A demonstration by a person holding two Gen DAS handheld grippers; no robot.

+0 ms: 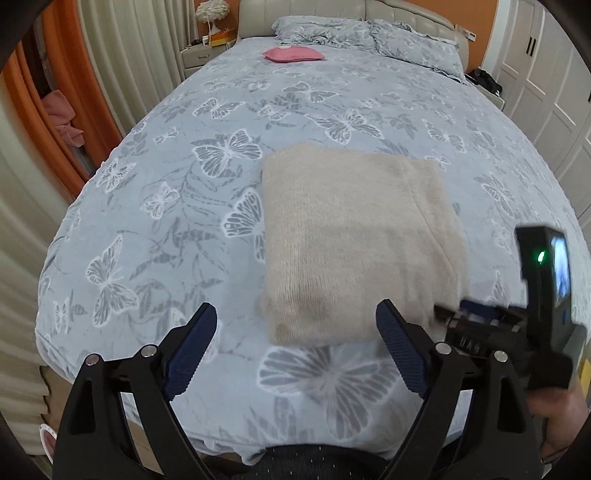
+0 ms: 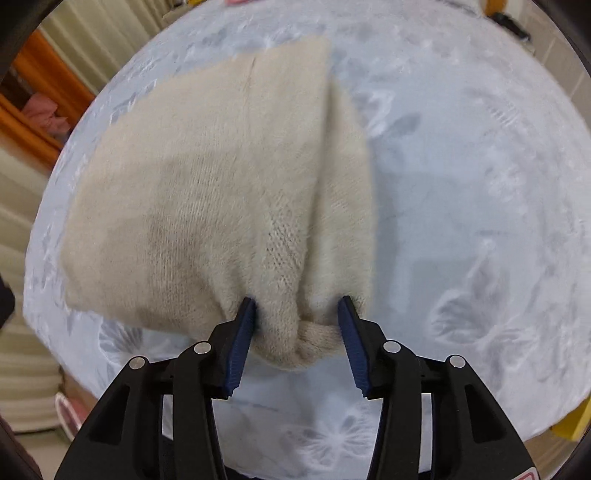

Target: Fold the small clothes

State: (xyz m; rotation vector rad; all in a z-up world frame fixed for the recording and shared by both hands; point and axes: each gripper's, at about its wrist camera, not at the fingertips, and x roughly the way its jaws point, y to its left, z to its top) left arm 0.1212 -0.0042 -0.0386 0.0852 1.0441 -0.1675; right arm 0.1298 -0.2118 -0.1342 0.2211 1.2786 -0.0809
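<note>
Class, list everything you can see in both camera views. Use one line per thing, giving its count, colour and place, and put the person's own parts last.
Knit garment: one, beige, folded on the near part of the bed.
Bedspread: one, grey-blue with white butterflies, covering the bed.
Pillows: two, same butterfly print, at the headboard.
Cushion: one, pink, far end of the bed.
Curtains: orange and cream, left of the bed.
Nightstand: one, pale, far left of the bed.
Wardrobe doors: white, far right.
Left gripper: black with blue pads, open and empty above the bed edge.
Right gripper: black with blue pads, a bunched corner of the garment between its pads.
Hand: one, lower right, on the right gripper.
</note>
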